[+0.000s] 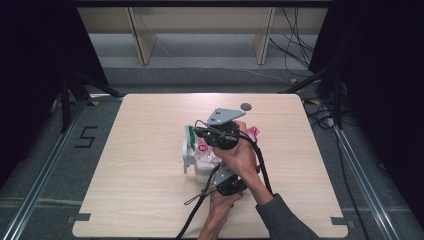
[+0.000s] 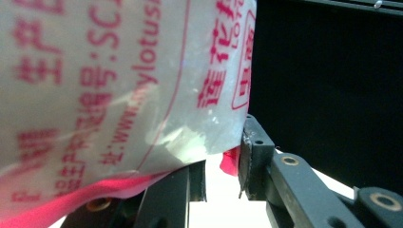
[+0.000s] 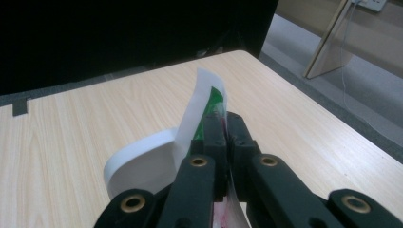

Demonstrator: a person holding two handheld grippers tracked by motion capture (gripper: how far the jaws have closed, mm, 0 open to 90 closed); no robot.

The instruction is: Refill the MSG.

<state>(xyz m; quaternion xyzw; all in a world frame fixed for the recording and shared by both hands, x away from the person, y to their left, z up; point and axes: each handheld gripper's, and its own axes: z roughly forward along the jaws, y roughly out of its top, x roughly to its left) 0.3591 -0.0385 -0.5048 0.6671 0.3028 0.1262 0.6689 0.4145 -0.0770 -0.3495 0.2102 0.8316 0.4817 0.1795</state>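
A clear plastic bag (image 1: pixel 204 164) with red print (image 2: pixel 119 80) and white contents stands at the table's middle. My left gripper (image 1: pixel 212 174), the nearer one, reaches into it from the front. Its jaws (image 2: pixel 223 156) stand a little apart, the bag's lower corner wedged between them and pressing the right fingertip (image 2: pixel 247 137). My right gripper (image 1: pixel 199 132), under its grey plate, is shut (image 3: pixel 223 121) on the bag's thin white-and-green top strip (image 3: pixel 205 92), which stands up from the fingertips. A white rounded piece (image 3: pixel 138 166) lies just left of the bag (image 1: pixel 186 152).
The light wooden table (image 1: pixel 140 190) has a small grey disc (image 1: pixel 245 106) near its far edge. Black cables trail from both grippers toward the front edge. Dark curtains flank the table, and wooden shelf legs (image 1: pixel 142 42) stand behind it.
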